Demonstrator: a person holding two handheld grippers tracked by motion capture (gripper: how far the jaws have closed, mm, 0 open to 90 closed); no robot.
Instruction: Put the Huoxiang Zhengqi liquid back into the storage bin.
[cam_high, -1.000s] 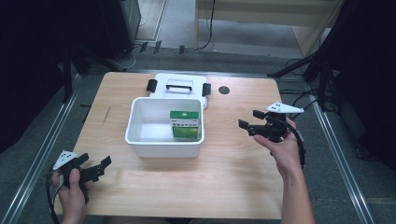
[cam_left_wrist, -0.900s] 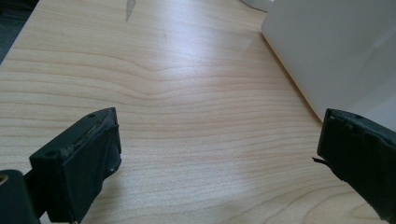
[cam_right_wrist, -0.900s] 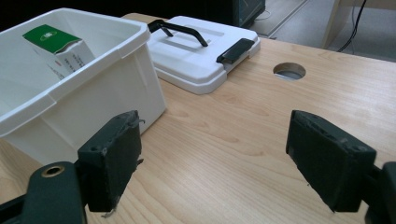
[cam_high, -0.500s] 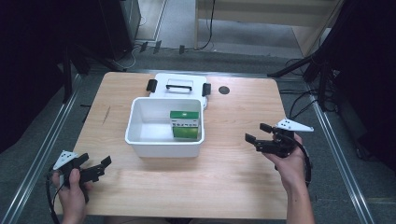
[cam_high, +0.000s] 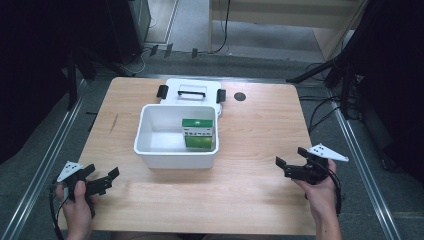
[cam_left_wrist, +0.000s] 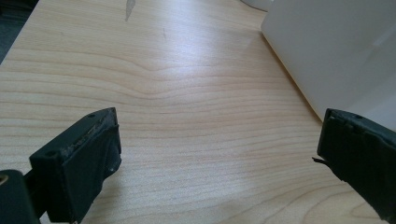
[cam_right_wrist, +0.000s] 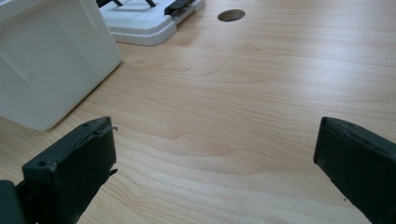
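Note:
A white bin (cam_high: 150, 150) stands in the middle of the wooden table (cam_high: 260, 130), and a green box (cam_high: 198, 132) stands upright inside it at its right end. My left gripper (cam_high: 102, 173) rests low at the near left corner, open and empty, pointing toward the bin. In the left gripper view its jaws (cam_left_wrist: 217, 140) stand wide over bare wood, with the bin wall (cam_left_wrist: 336, 51) ahead on the right. My right gripper (cam_high: 291, 157) hovers at the near right; its jaws have just been opening and hold nothing. The right gripper view shows them (cam_right_wrist: 215, 149) spread wide, the bin (cam_right_wrist: 51, 60) on the left.
The bin's white lid (cam_high: 190, 92), with a black handle and two black latches, lies flat behind the bin. A round cable hole (cam_high: 240, 96) sits in the table to the lid's right. Metal rails run along both table sides, with cables and stands on the floor beyond.
My right hand has drawn back from beside the bin toward the near right edge and sunk lower, its jaws spreading wider. The left hand has stayed put.

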